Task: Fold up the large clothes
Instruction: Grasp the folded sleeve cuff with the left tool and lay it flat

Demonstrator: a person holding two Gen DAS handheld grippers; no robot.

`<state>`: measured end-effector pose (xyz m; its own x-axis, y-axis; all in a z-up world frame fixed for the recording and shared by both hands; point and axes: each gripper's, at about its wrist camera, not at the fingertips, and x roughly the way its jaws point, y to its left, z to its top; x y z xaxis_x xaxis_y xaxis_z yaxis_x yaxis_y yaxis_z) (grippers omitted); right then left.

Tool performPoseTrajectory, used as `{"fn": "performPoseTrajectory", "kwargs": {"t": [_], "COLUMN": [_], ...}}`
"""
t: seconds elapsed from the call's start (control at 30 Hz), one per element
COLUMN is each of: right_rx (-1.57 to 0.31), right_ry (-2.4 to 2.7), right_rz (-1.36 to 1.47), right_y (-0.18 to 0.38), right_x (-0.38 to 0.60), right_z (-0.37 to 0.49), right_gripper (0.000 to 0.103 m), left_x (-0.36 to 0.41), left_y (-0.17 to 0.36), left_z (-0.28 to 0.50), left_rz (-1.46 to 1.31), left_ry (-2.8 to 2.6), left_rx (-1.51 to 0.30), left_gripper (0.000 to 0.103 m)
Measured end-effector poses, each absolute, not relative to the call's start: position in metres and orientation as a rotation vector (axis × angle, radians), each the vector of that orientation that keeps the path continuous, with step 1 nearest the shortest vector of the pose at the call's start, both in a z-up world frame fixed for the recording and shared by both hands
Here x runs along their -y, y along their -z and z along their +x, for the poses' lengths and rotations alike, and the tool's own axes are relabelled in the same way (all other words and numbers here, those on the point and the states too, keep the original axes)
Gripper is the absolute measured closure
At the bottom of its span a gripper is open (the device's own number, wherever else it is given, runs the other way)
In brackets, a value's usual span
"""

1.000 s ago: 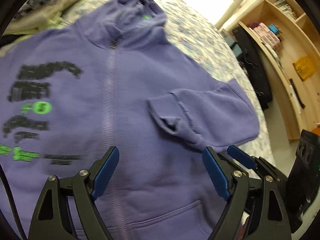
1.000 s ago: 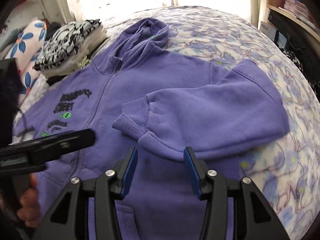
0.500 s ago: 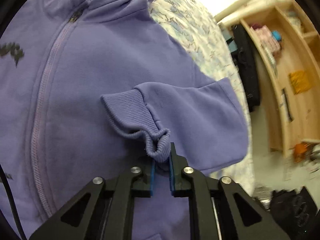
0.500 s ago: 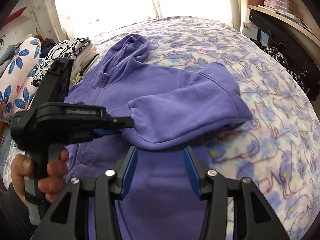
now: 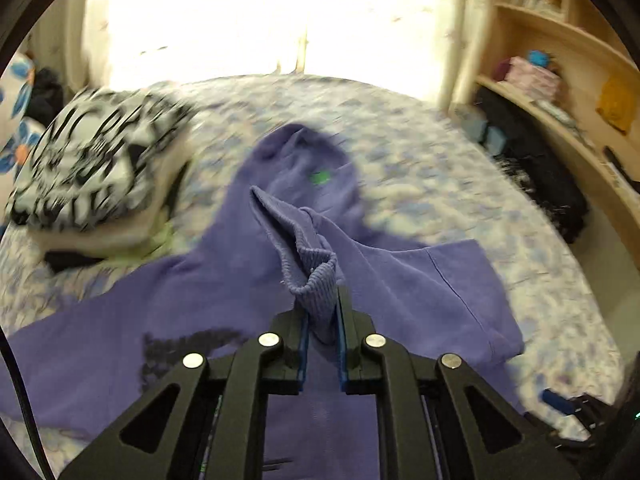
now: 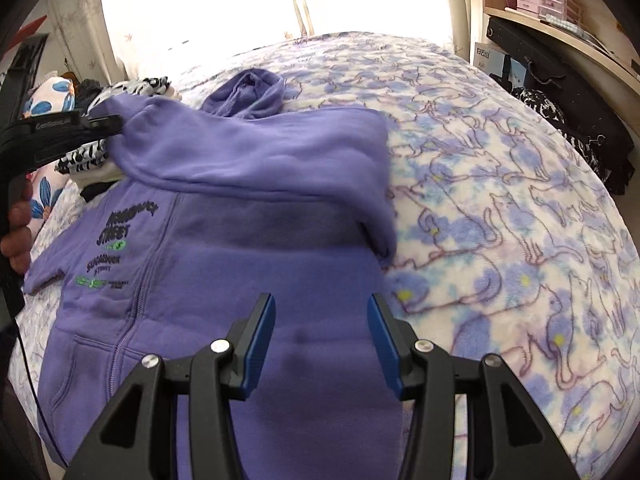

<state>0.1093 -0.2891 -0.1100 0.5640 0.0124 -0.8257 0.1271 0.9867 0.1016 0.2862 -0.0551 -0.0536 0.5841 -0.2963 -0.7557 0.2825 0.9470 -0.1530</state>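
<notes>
Home bedroom: bed with cat-print blanket, folded clothes stack, wooden shelves, curtained window.

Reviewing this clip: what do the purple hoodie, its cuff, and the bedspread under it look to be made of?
Hoodie: looks like thick, matte cotton-type fleece knit; it drapes in soft, rounded folds. Cuff, pinched in the left claw: ribbed stretch knit, with fine parallel ridges visible. Bedspread: probably plush polyester fleece, judging by its fuzzy, slightly blotchy printed surface. Exact fibres cannot be told.

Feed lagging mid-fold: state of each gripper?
Left gripper: shut on the hoodie's sleeve cuff.
Right gripper: open, empty.
</notes>
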Motion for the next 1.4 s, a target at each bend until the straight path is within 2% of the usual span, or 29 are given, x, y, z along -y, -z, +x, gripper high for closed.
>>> {"fn": "performPoseTrajectory", "kwargs": {"t": [0.07, 0.13, 0.27, 0.3, 0.37, 0.63, 0.67, 0.73, 0.83, 1.03, 1.07, 1.13, 1.17, 1.23, 1.3, 1.4], "right_rx": [-0.998, -1.02, -1.026, -1.021, -1.01, -1.038, -1.048, -1.065, -1.084, -1.147, -1.132, -1.104, -1.076, -1.024, -1.075, -1.1], "right_ry": [0.058, 0.055, 0.031, 0.02, 0.009, 0.027, 0.026, 0.03, 0.059, 0.048, 0.041, 0.023, 0.034, 0.05, 0.091, 0.103], "right_rz": [0.163, 0.167, 0.183, 0.199, 0.245, 0.356, 0.376, 0.424, 0.445, 0.541, 0.513, 0.479, 0.454, 0.406, 0.384, 0.401], "right_y": [0.117, 0.122, 0.118, 0.115, 0.108, 0.112, 0.116, 0.126, 0.142, 0.181, 0.18, 0.172, 0.166, 0.159, 0.174, 0.184], "right_x": [0.288, 0.287, 0.291, 0.294, 0.305, 0.352, 0.358, 0.372, 0.385, 0.393, 0.387, 0.377, 0.374, 0.37, 0.37, 0.374], "right_z": [0.113, 0.117, 0.126, 0.13, 0.141, 0.224, 0.233, 0.256, 0.282, 0.308, 0.309, 0.31, 0.309, 0.308, 0.312, 0.311], "right_gripper": [0.055, 0.055, 0.054, 0.051, 0.037, 0.036, 0.036, 0.036, 0.036, 0.039, 0.056, 0.078, 0.082, 0.084, 0.084, 0.077], "left_x": [0.037, 0.021, -0.009, -0.017, -0.029, -0.02, -0.019, -0.011, -0.006, -0.009, -0.012, -0.018, -0.019, -0.016, -0.012, -0.008], "left_y": [0.081, 0.11, 0.151, 0.154, 0.155, 0.183, 0.184, 0.182, 0.177, 0.156, 0.153, 0.147, 0.144, 0.144, 0.151, 0.176], "left_z": [0.295, 0.304, 0.32, 0.324, 0.333, 0.36, 0.357, 0.36, 0.362, 0.364, 0.365, 0.365, 0.366, 0.366, 0.362, 0.36], "left_rz": [-0.024, -0.04, -0.153, -0.202, -0.289, -0.287, -0.271, -0.242, -0.198, -0.181, -0.191, -0.198, -0.192, -0.152, -0.085, -0.021], "left_ry": [0.317, 0.298, 0.265, 0.271, 0.291, 0.314, 0.311, 0.331, 0.307, 0.277, 0.269, 0.263, 0.258, 0.252, 0.236, 0.213], "left_rx": [-0.97, -1.066, -1.204, -1.207, -1.199, -1.279, -1.273, -1.241, -1.208, -1.11, -1.093, -1.069, -1.049, -1.014, -1.017, -1.097], "left_gripper": [0.072, 0.05, 0.05, 0.05, 0.048, 0.048, 0.049, 0.085, 0.091, 0.093, 0.093, 0.093, 0.093, 0.093, 0.093, 0.093]}}
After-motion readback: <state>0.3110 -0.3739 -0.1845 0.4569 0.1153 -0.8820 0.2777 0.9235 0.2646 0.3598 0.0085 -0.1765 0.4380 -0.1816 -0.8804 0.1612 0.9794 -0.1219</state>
